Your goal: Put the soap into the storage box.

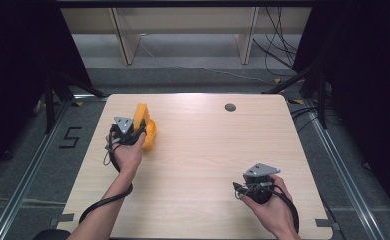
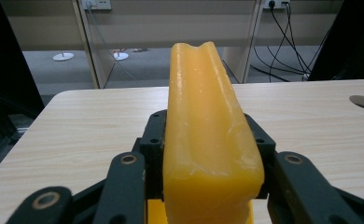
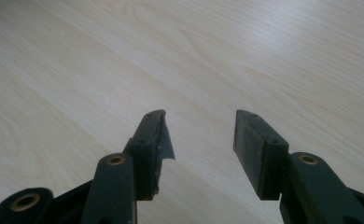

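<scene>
Clamping a yellow-orange block (image 2: 208, 135) between its black jaws, the left gripper (image 1: 133, 131) hangs over the left part of the wooden bench (image 1: 203, 150); the block stands upright and runs forward past the jaw tips (its surface looks waxy and grooved along the top). More yellow-orange material (image 1: 150, 135) sits just right of this gripper. Well to the right, nearer the person, the right gripper (image 3: 199, 140) has its jaws spread apart over bare wood, gripping nothing.
</scene>
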The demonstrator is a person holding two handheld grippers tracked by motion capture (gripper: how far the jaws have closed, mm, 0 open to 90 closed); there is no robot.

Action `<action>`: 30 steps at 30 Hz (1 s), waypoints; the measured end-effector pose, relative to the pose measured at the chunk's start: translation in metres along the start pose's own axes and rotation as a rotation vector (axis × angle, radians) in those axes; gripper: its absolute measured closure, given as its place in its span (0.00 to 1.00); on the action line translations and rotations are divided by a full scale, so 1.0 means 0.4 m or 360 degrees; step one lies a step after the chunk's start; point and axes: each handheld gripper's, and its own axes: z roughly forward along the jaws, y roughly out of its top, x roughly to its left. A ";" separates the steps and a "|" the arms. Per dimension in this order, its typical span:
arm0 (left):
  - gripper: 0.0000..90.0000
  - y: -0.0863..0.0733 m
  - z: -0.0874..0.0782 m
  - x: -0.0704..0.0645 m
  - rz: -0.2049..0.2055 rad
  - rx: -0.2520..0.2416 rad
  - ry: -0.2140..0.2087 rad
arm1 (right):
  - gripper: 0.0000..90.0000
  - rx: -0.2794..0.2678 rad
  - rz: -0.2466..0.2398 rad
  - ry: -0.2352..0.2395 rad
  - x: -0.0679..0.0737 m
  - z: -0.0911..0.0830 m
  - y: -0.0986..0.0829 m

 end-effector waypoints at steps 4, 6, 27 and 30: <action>0.67 -0.005 0.000 -0.006 0.0036 -0.0007 0.0023 | 0.60 0.0016 0.0019 0.0009 0.001 0.001 0.000; 0.67 -0.008 0.001 -0.011 0.0037 -0.0005 0.0024 | 0.60 0.0018 0.0012 0.0009 0.002 0.004 0.000; 0.67 -0.044 0.009 -0.024 -0.0013 0.0010 0.0060 | 0.60 0.0048 0.0013 0.0019 0.004 0.006 -0.002; 0.67 -0.050 0.012 -0.025 -0.0019 0.0011 0.0063 | 0.60 0.0044 -0.0005 0.0016 0.003 0.007 -0.003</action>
